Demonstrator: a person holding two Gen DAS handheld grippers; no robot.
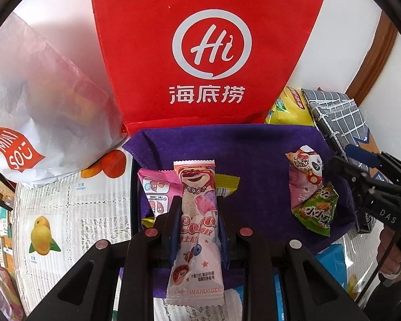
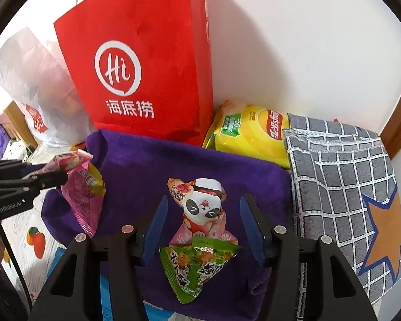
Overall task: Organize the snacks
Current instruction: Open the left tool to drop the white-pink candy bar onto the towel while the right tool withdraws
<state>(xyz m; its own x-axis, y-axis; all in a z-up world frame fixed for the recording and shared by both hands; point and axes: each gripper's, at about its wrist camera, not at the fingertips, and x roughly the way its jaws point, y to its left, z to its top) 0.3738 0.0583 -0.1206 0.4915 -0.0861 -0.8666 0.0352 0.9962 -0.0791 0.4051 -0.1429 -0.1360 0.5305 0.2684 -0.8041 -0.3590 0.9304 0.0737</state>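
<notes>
Clamping a pink bear snack bar [image 1: 197,222] lengthwise between its closed-in fingers, the left gripper [image 1: 197,214] holds it above the purple towel's [image 1: 254,144] left side, while the right gripper [image 2: 204,224] hovers wide open around the panda packet [image 2: 203,208] and green packet [image 2: 197,264].

A home: shopping bags [image 1: 205,53] against a wall, fruit-print tablecloth [image 1: 66,214] (lace overlay).

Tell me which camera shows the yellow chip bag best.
The right wrist view. There the yellow chip bag shows most of its front, logo included, lying between the red bag and the checked cloth. The left wrist view shows only a small, distorted part of it behind the purple towel.
</notes>
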